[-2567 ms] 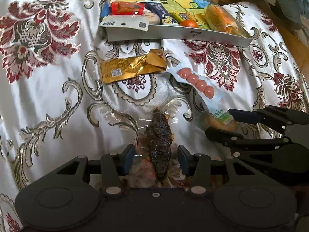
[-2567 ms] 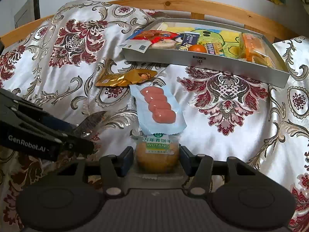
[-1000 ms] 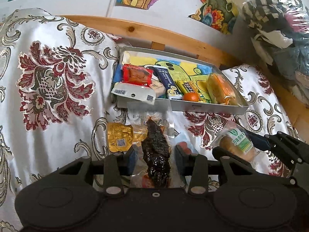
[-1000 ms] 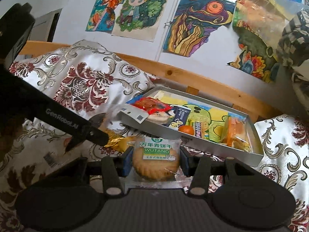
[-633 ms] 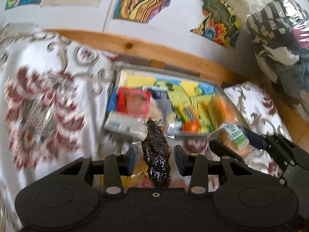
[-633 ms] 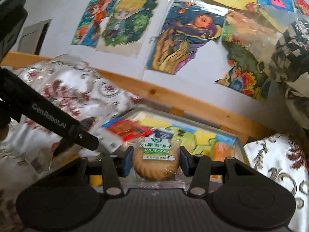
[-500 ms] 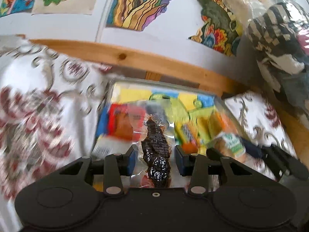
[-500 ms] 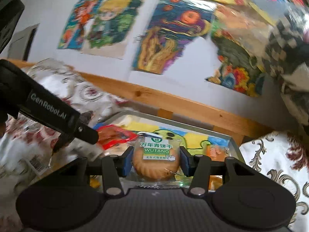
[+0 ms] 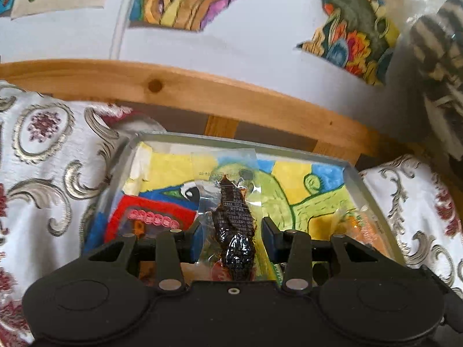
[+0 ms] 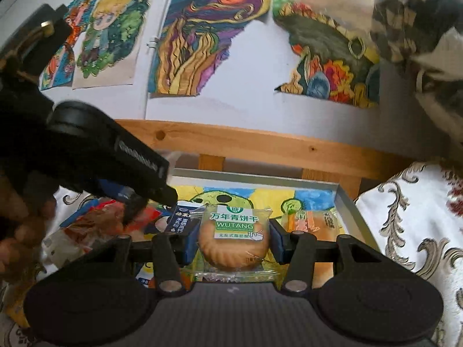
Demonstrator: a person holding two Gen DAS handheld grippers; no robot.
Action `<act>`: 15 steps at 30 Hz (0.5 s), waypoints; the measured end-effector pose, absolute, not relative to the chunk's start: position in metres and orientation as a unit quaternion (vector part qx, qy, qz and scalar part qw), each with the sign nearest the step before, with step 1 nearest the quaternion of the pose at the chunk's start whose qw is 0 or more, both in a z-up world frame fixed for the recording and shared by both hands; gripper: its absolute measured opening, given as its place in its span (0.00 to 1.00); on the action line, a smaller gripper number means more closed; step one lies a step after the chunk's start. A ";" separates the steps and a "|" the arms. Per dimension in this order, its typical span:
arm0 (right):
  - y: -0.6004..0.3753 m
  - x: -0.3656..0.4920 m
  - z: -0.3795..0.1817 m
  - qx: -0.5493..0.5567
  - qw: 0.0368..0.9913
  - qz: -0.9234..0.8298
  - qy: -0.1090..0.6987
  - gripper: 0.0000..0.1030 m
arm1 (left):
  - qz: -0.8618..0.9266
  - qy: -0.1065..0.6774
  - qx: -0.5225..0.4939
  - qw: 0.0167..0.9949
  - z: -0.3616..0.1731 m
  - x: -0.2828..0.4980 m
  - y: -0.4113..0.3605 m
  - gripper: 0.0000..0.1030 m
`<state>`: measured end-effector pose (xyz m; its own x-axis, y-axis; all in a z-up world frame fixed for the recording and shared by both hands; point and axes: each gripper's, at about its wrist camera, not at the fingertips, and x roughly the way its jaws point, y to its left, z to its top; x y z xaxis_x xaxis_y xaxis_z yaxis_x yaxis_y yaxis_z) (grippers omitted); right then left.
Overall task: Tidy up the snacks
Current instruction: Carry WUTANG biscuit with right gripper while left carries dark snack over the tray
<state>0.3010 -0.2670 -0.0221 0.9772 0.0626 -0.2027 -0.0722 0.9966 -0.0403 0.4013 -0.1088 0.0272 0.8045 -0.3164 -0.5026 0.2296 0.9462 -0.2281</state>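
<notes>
Your left gripper (image 9: 231,235) is clamped on a clear packet of dark glossy dried meat (image 9: 235,231), held above the left half of the shallow grey snack tray (image 9: 373,199). Your right gripper (image 10: 233,243) pinches a round golden biscuit in a clear green-labelled wrapper (image 10: 233,241) over the tray's right half, near its front edge.

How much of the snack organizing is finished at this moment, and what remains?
Done: several snacks already lie in the grey tray, such as the red packet. In hand: the left gripper holds the dark dried snack in clear wrap and the right gripper holds the Wutang biscuit pack, both over the tray. Left: release both. Whether more snacks remain on the bedspread is out of view.
</notes>
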 end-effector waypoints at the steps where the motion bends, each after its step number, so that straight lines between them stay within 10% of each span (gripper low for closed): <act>1: -0.268 0.303 -0.023 -0.021 0.994 0.033 0.104 0.52 | -0.142 0.283 -0.076 0.945 0.024 0.405 -0.111 0.42; 15: -0.267 0.313 -0.030 -0.021 0.991 0.036 0.125 0.62 | -0.118 0.317 -0.080 0.938 0.016 0.419 -0.110 0.55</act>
